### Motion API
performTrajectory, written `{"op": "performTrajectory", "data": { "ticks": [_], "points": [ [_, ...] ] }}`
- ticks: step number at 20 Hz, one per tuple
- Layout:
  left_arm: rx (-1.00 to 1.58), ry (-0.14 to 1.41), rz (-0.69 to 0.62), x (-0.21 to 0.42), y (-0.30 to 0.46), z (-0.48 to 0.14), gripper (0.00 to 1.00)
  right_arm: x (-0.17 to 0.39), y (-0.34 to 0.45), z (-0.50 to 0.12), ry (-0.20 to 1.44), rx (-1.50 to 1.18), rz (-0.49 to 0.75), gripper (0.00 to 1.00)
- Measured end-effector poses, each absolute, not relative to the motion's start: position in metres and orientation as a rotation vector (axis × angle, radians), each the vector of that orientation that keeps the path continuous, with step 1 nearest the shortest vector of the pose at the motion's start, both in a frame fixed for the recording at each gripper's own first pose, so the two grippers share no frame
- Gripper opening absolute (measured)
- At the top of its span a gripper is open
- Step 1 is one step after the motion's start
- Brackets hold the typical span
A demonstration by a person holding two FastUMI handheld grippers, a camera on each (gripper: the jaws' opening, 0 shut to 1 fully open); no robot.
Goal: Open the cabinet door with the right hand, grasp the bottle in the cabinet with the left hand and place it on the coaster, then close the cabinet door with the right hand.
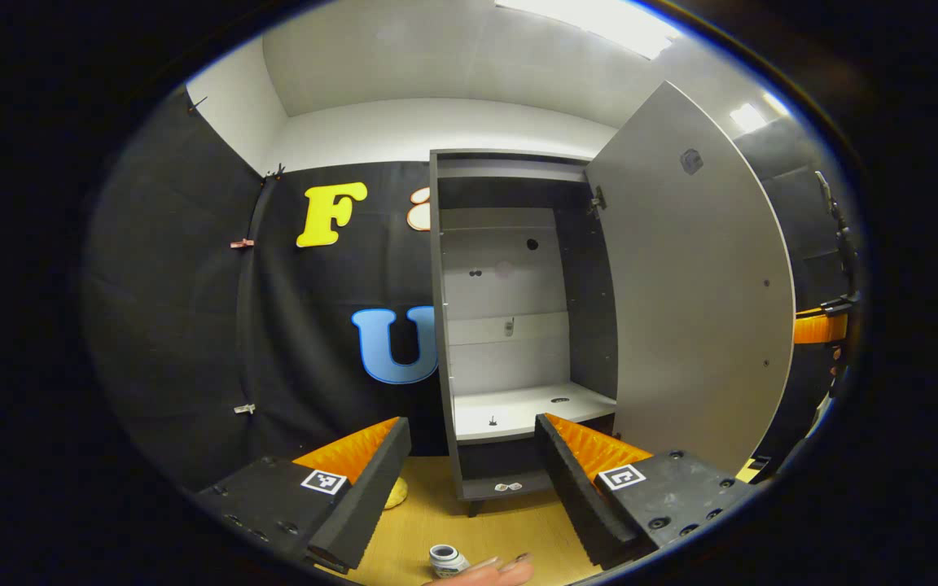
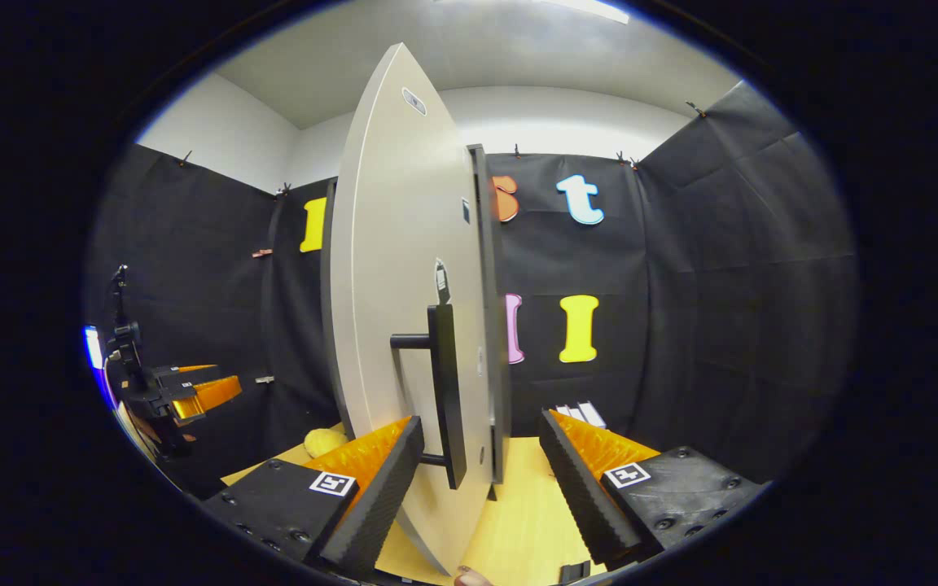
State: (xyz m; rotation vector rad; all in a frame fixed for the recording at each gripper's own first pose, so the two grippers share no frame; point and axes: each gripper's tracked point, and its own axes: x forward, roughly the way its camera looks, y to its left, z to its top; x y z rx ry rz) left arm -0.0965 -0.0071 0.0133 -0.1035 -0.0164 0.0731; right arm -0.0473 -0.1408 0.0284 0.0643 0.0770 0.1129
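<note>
At the bottom of the left gripper view, the bottle (image 1: 447, 559) stood on the wooden table (image 1: 510, 521) beside a fingertip, just below the left gripper (image 1: 473, 468), whose fingers were spread wide with nothing between them. Above it, in the middle of the frame, the cabinet (image 1: 518, 325) stood with its door (image 1: 693, 285) swung open to the right. In the right gripper view, the right gripper (image 2: 481, 472) was also spread apart, and the door's handle (image 2: 444, 391) stood between its fingers without touching them.

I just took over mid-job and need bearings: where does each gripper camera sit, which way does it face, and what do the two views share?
Left gripper view: rides the left gripper, faces the open cabinet; own fingers wide apart, fingertips of a hand at the bottom edge.
Right gripper view: rides the right gripper, faces the door's edge, fingers either side of the handle, not pressing.
Shared: the cabinet door, the wooden tabletop.
</note>
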Motion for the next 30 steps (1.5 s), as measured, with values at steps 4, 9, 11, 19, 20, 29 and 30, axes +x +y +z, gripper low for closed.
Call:
{"op": "performTrajectory", "data": {
  "ticks": [4,9,11,19,20,29,30],
  "points": [
    [-0.085,-0.010,0.070,-0.100,0.003,0.005,0.96,-0.028,-0.079,0.018,0.106,0.140,0.208,0.95],
    [-0.038,-0.012,0.035,-0.089,0.033,-0.003,0.96,-0.001,-0.014,0.015,0.058,0.065,0.241,0.95],
    [-0.027,-0.017,0.016,-0.082,0.047,-0.004,0.95,0.008,0.009,0.014,0.037,0.056,0.255,0.95],
    [-0.059,-0.017,-0.114,-0.048,0.067,-0.020,0.95,0.027,0.028,0.010,-0.042,-0.051,0.070,0.97],
    [-0.067,-0.017,-0.131,-0.044,0.065,-0.022,0.95,0.027,0.027,0.005,-0.028,-0.074,0.045,0.97],
    [-0.121,-0.047,-0.249,-0.025,0.023,-0.011,0.95,0.011,0.000,-0.006,0.010,-0.059,-0.053,0.97],
    [-0.126,-0.050,-0.251,-0.023,0.017,-0.007,0.95,0.010,-0.005,-0.002,0.002,-0.064,-0.048,0.97]
  ]
}}
